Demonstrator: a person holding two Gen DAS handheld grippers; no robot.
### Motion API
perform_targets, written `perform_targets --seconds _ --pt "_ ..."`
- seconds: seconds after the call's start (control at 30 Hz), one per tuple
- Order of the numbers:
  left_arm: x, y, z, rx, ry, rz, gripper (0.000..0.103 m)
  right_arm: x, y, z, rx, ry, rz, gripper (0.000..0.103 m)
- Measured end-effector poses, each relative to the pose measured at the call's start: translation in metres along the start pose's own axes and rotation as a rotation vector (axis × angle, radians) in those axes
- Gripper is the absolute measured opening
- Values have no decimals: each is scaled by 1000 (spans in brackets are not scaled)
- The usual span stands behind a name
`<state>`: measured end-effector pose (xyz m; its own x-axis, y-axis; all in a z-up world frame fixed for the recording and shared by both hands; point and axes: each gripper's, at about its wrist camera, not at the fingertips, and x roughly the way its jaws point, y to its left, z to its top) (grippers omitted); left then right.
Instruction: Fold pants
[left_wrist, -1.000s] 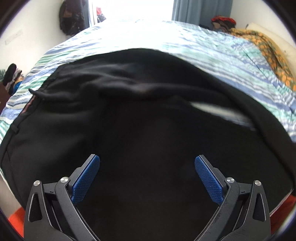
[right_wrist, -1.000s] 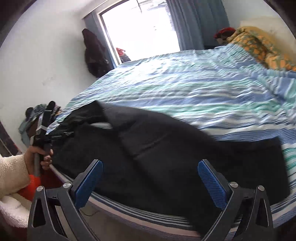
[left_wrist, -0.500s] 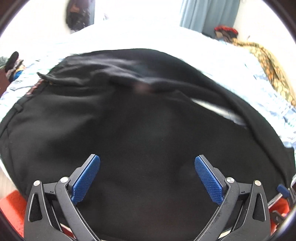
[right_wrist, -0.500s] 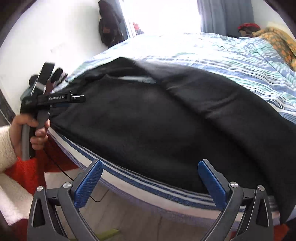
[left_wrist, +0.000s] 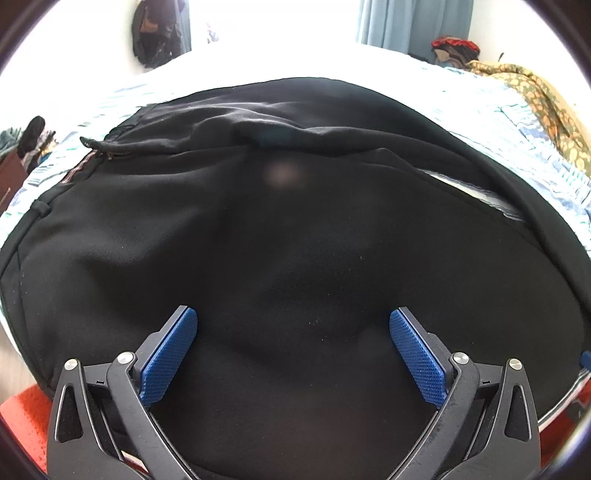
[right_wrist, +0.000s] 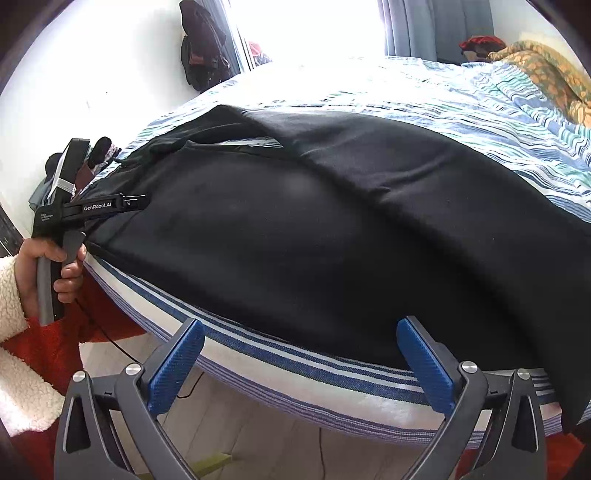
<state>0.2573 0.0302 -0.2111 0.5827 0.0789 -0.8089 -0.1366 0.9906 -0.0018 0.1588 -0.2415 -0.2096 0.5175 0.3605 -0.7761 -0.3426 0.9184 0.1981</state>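
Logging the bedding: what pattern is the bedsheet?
Blue, green and white stripes on the bedsheet, clearest in right wrist view.

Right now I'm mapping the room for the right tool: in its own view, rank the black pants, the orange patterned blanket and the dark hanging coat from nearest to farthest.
1. Black pants, directly ahead on the bed.
2. Orange patterned blanket, far right.
3. Dark hanging coat, by the window, upper left.

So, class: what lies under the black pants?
Under the black pants lies a striped bedsheet, showing around them and through one gap. Anything else beneath is covered.
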Motion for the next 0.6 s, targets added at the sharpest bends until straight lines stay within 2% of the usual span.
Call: perform_targets --seconds 0.23,0.3,0.37,0.43,0.5,0.6 --pt "-1 9 -3 3 -6 0 102 -1 3 -3 1 18 -20 103" --pt "-2 9 -4 3 -7 0 102 -10 3 2 31 -8 -9 103" --pt "-4 7 -6 4 -9 0 102 -20 -6 4 98 -64 28 102" --pt "-5 7 -7 4 -10 1 103 -19 -23 3 178 -61 28 103" --pt "-9 5 -10 4 -10 0 102 -21 -44 0 271 -74 7 101" --pt "-9 6 -10 6 -9 -3 102 -37 -76 -4 422 -146 -57 102"
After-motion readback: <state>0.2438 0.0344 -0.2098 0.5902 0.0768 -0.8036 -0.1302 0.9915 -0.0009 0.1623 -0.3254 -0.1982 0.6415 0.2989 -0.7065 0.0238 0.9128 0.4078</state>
